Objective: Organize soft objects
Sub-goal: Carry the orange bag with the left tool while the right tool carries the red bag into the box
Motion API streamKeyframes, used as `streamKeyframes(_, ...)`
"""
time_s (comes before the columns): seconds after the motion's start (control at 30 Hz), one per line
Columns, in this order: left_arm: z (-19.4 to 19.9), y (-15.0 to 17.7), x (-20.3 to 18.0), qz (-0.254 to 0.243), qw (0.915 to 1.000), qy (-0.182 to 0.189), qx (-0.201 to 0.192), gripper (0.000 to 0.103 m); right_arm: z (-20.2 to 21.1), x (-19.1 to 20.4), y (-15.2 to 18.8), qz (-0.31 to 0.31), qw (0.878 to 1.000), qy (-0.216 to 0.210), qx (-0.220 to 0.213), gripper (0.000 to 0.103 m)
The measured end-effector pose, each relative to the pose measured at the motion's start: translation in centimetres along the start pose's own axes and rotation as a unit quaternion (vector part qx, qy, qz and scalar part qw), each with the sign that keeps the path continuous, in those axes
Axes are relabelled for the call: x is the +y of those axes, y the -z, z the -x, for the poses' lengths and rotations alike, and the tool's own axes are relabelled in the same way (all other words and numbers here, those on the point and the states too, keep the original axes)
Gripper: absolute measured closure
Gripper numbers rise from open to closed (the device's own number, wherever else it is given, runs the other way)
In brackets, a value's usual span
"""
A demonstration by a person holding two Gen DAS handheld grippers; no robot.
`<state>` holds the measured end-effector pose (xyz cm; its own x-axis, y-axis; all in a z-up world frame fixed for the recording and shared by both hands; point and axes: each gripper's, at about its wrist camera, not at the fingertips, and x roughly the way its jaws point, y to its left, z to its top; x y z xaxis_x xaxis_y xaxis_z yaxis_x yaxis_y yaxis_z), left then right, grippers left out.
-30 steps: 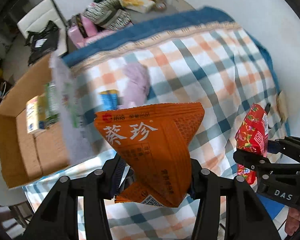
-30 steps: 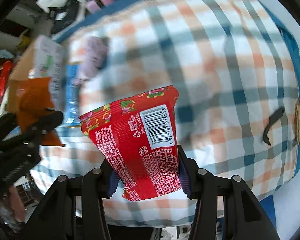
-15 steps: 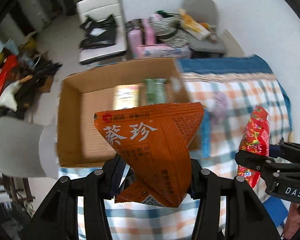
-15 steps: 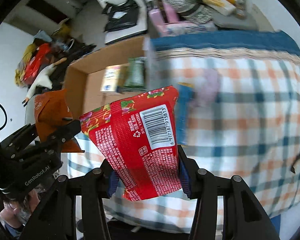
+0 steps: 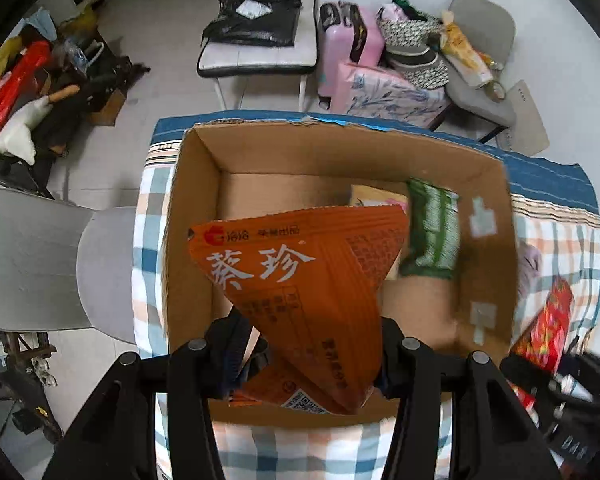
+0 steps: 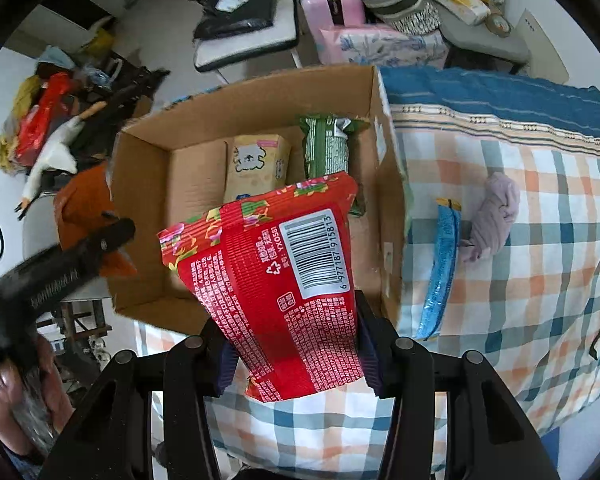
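Note:
My left gripper is shut on an orange snack bag and holds it over the open cardboard box. My right gripper is shut on a red snack bag, held above the box's near wall. Inside the box lie a green packet and a yellow tissue pack. On the plaid cloth right of the box lie a blue packet and a rolled lilac cloth. The left gripper and the orange bag show at the left in the right wrist view.
The box stands at the left end of the plaid-covered surface. A grey chair stands left of it. Beyond are a white chair with a black bag, a pink suitcase and floor clutter.
Both grippers swung left from over the plaid cloth to the cardboard box, each still holding its bag. The left gripper now hangs over the box's inside.

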<state>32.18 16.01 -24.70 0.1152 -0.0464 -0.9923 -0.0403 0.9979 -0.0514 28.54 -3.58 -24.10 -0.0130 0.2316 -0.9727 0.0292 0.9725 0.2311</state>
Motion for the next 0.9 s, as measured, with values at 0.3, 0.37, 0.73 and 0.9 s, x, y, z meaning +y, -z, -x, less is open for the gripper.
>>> streamKeyframes(0.3,-6.4,-4.8,0.0,-0.018,0.998,0.0,0.061,0.055,-5.8,0.5,-2.5,-0.023,0.997,0.039,0.06,0.051)
streamKeyframes(0.37,-7.4,-5.4,-0.1,-0.024,0.9973,-0.004,0.069,0.055,-7.2,0.6,-2.9,-0.024,0.996,0.05,0.073,0.05)
streamKeyframes(0.73,-10.5,-6.9,0.6,-0.012,0.9932,-0.01,0.116,0.047,-11.0,0.2,-3.7,-0.046,0.989,0.066,0.121,0.018)
streamKeyframes(0.9,-9.0,-6.6,0.9,-0.008,0.9947,-0.001,0.103,0.037,-9.6,1.0,-3.8,-0.03,0.991,0.077,0.104,0.013)
